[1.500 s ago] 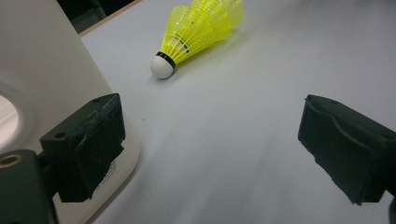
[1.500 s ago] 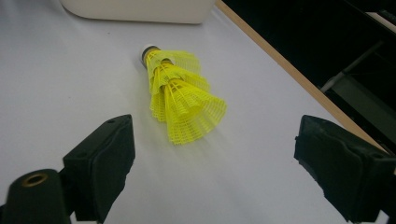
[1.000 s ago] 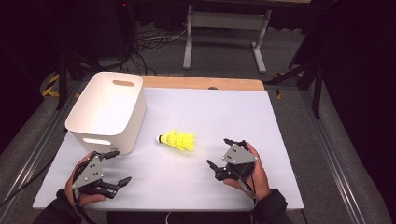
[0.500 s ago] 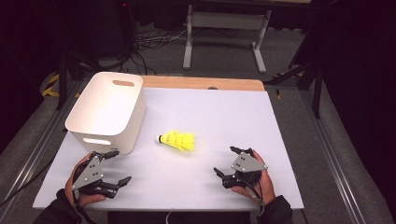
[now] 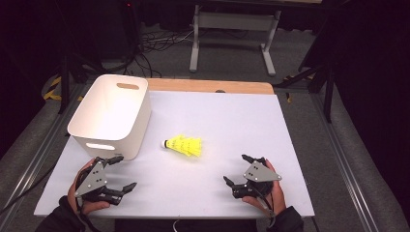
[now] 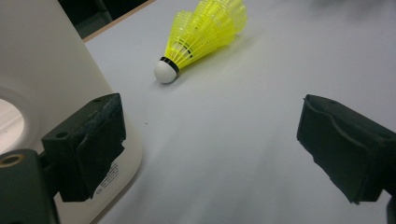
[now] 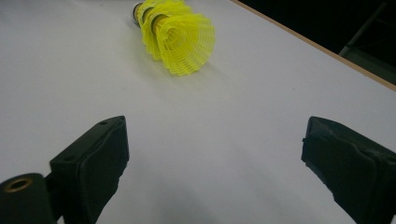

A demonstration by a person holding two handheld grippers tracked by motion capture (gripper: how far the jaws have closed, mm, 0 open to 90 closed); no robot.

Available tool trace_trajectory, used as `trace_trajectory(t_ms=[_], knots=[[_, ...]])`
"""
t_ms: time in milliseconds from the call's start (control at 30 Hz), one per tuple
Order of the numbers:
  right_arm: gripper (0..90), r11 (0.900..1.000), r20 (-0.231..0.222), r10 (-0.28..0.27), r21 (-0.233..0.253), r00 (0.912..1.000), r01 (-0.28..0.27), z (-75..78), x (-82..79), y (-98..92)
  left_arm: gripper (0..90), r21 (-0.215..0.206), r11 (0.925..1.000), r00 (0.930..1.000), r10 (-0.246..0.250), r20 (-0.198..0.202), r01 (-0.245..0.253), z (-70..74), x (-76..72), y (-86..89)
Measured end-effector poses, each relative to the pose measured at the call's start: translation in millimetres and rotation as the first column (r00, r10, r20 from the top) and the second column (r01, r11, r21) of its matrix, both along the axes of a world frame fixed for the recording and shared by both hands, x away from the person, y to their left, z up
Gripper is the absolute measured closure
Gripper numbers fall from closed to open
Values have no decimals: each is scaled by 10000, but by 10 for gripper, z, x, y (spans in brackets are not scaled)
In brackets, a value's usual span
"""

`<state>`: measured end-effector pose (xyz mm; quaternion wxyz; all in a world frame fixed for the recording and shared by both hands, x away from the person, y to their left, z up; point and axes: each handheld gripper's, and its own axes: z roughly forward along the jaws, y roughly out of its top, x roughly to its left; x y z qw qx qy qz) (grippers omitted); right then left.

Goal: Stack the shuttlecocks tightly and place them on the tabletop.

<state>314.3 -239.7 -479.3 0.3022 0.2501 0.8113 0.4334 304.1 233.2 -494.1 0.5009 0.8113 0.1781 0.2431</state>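
A yellow shuttlecock (image 5: 184, 145) with a white cork tip lies on its side near the middle of the white table top, cork pointing left. It also lies ahead of both gripper cameras (image 6: 203, 35) (image 7: 176, 35). My left gripper (image 5: 119, 171) rests at the front left, jaws wide apart and empty, just in front of the bin. My right gripper (image 5: 237, 169) sits at the front right, open and empty, a hand's width short of the shuttlecock.
A white plastic bin (image 5: 112, 114) with handle slots stands at the left, its wall (image 6: 51, 70) close beside my left jaw. The white table top (image 5: 232, 121) ends in a wooden strip at the back. Beyond it lie a dark floor, cables and a metal stand.
My right gripper has drawn back toward the front edge and a little right, away from the shuttlecock. The left gripper and the shuttlecock have stayed put.
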Motion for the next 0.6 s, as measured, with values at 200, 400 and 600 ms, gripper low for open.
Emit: trace_trajectory(t_ms=[200, 400, 600], knots=[[75, 9999, -34, -117, -1, 9999, 117, -10, 25, 21, 81, 42, 10000, 10000, 4, -100, -3, -6, 13, 0], [73, 9998, -77, -183, 55, 9998, 184, -4, 62, 30, 70, -73, 10000, 9999, 19, -143, -20, -10, 22, 21], [80, 9999, -252, -128, 110, 9996, 130, 28, 112, 111, 70, -61, 10000, 9998, -36, -178, 35, -16, 23, 31]])
